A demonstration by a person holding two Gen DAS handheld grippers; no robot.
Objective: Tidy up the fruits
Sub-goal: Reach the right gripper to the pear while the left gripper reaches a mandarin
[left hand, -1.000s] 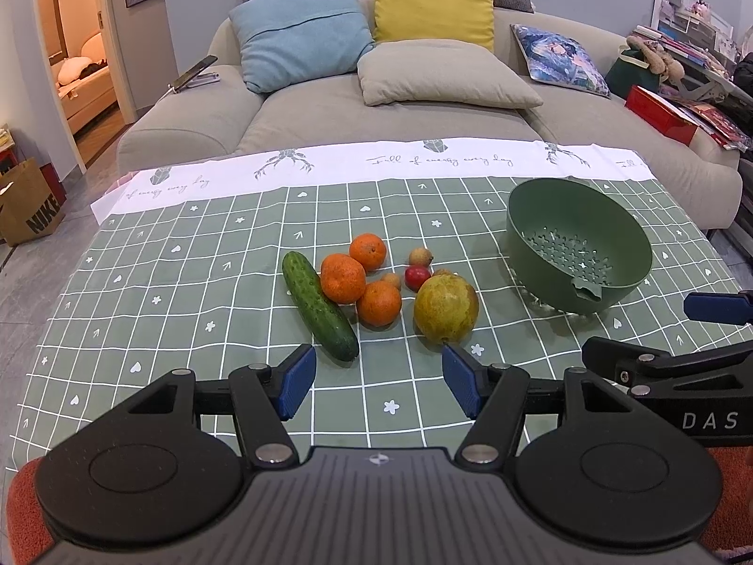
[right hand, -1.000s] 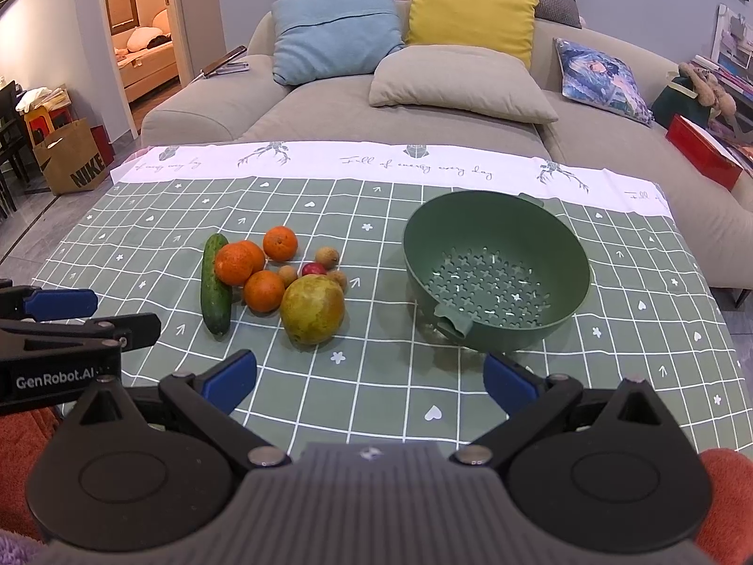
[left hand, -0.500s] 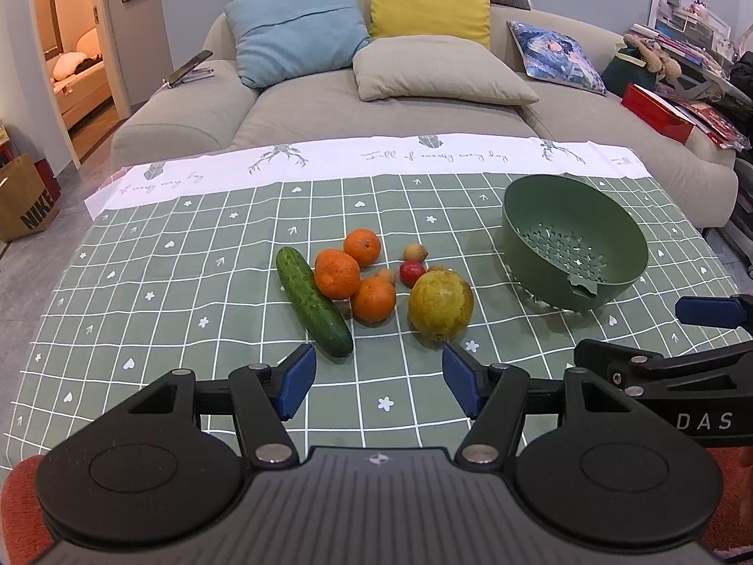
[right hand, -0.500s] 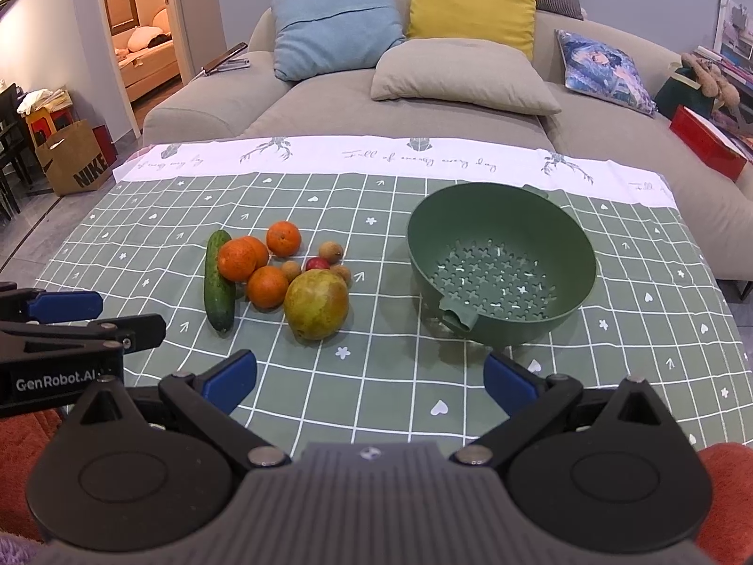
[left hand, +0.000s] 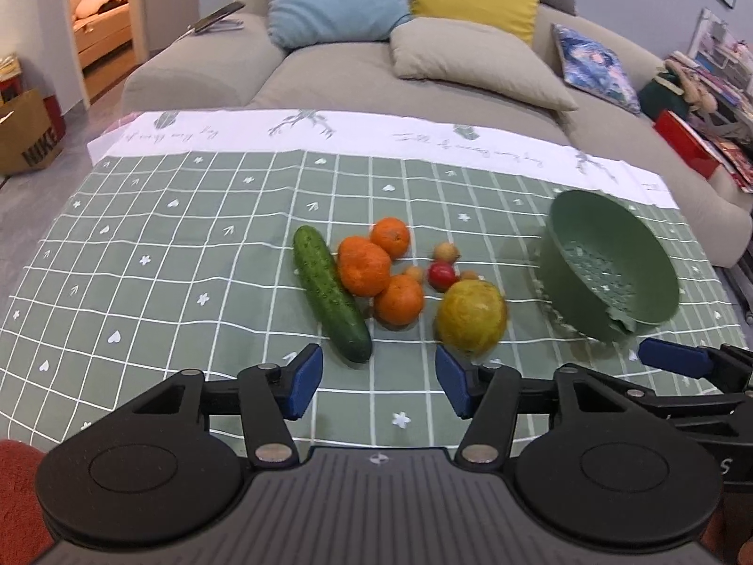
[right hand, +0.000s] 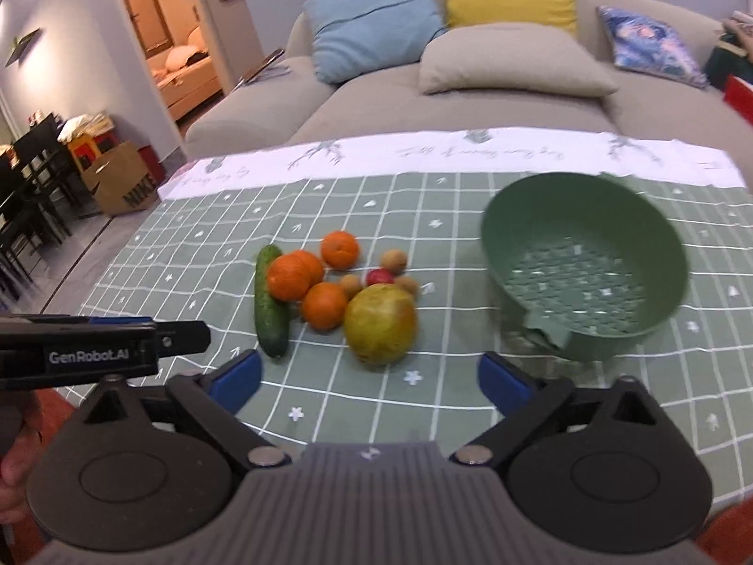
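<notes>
Sofa (left hand: pixel 423 94) behind | cucumber (left hand: pixel 329 294) beside 3 oranges (left hand: pixel 364 266) | both hand-held grippers (left hand: pixel 376 379) (right hand: pixel 369 376) closing, nothing between.

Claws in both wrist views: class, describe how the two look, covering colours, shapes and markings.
Each claw, left claw and right claw, has black angular linkage arms tipped with blue pads, two round black discs and a ribbed grey housing. White "GenRobot.AI" lettering marks the left claw's side. Red-orange fabric shows at the frame corners.
</notes>
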